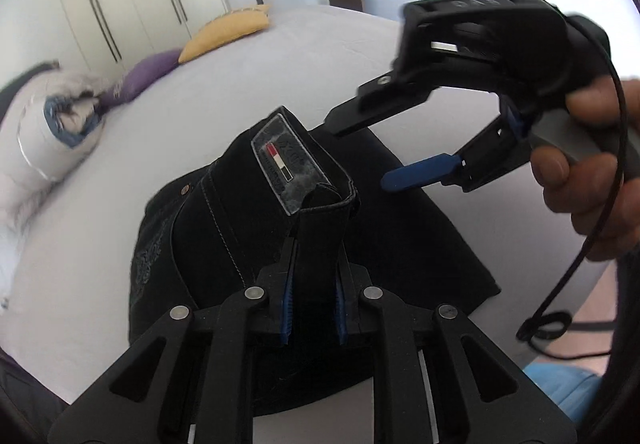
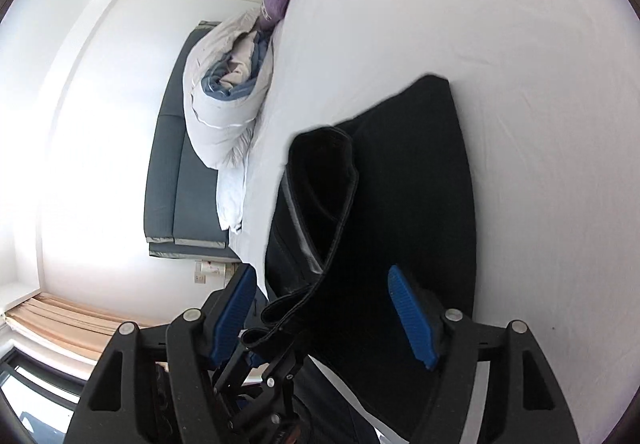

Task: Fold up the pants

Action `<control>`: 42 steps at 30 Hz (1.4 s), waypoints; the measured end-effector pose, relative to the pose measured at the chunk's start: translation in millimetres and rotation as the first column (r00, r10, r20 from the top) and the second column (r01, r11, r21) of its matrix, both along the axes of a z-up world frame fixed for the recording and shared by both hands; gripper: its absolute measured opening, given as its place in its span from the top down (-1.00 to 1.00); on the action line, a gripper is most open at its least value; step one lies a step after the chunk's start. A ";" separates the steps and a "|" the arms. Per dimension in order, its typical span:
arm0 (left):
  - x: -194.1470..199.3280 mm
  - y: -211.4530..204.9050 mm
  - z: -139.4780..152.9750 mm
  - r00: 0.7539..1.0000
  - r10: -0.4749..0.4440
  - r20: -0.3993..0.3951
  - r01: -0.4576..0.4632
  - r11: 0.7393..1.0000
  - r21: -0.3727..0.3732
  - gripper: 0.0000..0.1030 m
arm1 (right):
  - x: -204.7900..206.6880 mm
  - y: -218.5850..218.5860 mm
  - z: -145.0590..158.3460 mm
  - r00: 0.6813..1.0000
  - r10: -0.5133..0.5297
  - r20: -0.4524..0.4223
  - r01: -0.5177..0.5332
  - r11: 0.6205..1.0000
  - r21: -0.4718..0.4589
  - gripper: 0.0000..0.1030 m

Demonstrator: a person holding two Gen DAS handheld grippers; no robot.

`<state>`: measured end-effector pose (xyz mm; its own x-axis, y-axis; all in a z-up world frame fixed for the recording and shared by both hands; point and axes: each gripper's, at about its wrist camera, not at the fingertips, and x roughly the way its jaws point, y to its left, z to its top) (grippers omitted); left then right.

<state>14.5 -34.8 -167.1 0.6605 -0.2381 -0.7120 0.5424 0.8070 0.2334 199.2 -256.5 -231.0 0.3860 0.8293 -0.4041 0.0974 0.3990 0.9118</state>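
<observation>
One left claw pinching black pants (waistband), right claw spread wide, bed.

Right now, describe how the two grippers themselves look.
Both are black plastic with silver screws and ribbed blue pads. The right gripper has a grey handle, a green light on top and a black cable. The left gripper shows slotted black linkage arms. The bare hand shows no sleeve.
</observation>
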 end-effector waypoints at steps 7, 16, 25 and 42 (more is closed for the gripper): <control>-10.3 -10.7 -3.6 0.995 -0.055 0.080 0.046 0.993 0.109 0.73 | 13.0 22.0 0.7 0.998 0.060 -0.026 -0.060 0.998 -0.020 -0.42; -48.4 -29.5 -23.7 0.976 -0.152 0.155 0.113 0.965 0.236 0.72 | 31.8 35.9 9.4 0.993 0.118 -0.016 -0.119 0.979 -0.167 0.57; -60.5 -51.6 -40.5 0.960 -0.246 0.134 0.204 0.942 0.266 0.72 | 2.9 4.1 -6.5 0.999 0.048 0.017 -0.044 0.981 -0.190 0.67; -45.2 -52.4 -67.4 0.958 -0.269 0.102 0.235 0.936 0.261 0.71 | -10.6 -15.0 -18.9 0.999 0.015 0.044 -0.004 0.971 -0.237 0.71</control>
